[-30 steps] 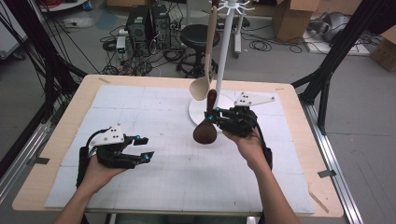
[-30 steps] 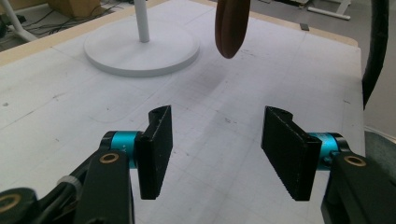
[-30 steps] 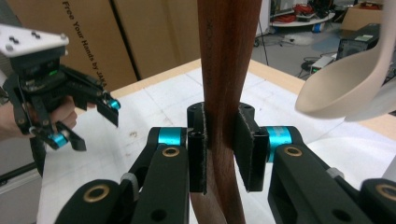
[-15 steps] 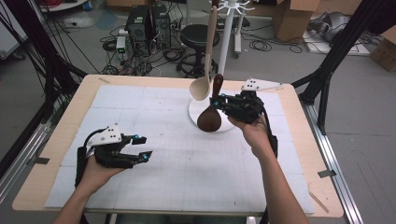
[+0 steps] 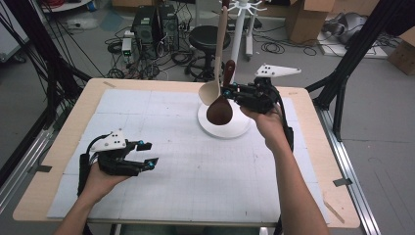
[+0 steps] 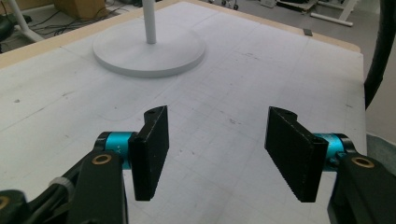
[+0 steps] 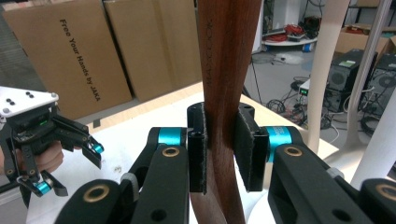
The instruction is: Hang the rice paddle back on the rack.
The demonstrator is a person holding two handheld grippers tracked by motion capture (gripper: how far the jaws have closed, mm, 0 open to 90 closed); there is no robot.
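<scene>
Table (image 5: 303, 161) bare under open, just-widened left gripper (image 6: 219, 154); right gripper (image 7: 220, 149) clamps dark spoon (image 7: 226, 70).

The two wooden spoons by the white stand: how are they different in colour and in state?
The dark spoon is deep brown; the pale spoon is light beige. The dark spoon is clamped by its handle in the right claw; the pale spoon hangs from the stand. Both hang bowl-down.

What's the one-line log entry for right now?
right gripper: shut on dark wooden spoon, held above stand base | left gripper: open, empty, jaws just opening | pale spoon: hanging on stand
</scene>
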